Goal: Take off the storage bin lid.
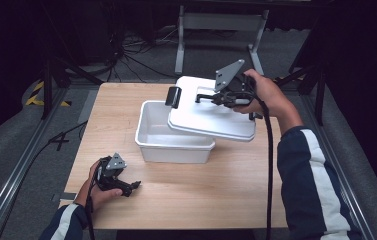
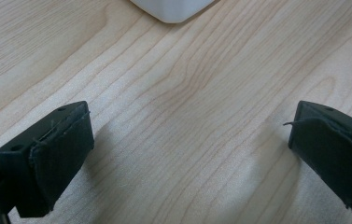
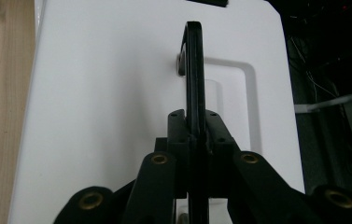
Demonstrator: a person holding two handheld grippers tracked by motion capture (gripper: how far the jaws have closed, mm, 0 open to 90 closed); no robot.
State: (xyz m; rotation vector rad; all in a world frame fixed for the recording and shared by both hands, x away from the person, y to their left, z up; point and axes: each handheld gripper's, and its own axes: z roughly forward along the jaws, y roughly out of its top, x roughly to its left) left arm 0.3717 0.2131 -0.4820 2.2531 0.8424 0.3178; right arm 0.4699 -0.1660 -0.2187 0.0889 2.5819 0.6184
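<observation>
The left gripper point(image 1: 135, 185) rests near the desk's point(image 1: 226, 190) front-left corner, jaws spread wide on nothing. The white bin point(image 1: 173, 140) stands mid-desk, its lid point(image 1: 211, 112) tilted over the bin's right rim, carried by the black handle point(image 3: 193, 70), which the right gripper point(image 1: 215, 98) pinches tight. For a sound step, the operator should keep the lid level, holding that pinch square on the handle.

A pale wooden table point(image 1: 186, 200) stands on grey floor point(image 1: 6, 150), with black cables point(image 1: 126, 55) tangled on the floor beyond it, a grey metal frame point(image 1: 221, 22) behind, and yellow-black hazard tape point(image 1: 38, 95) at far left.
</observation>
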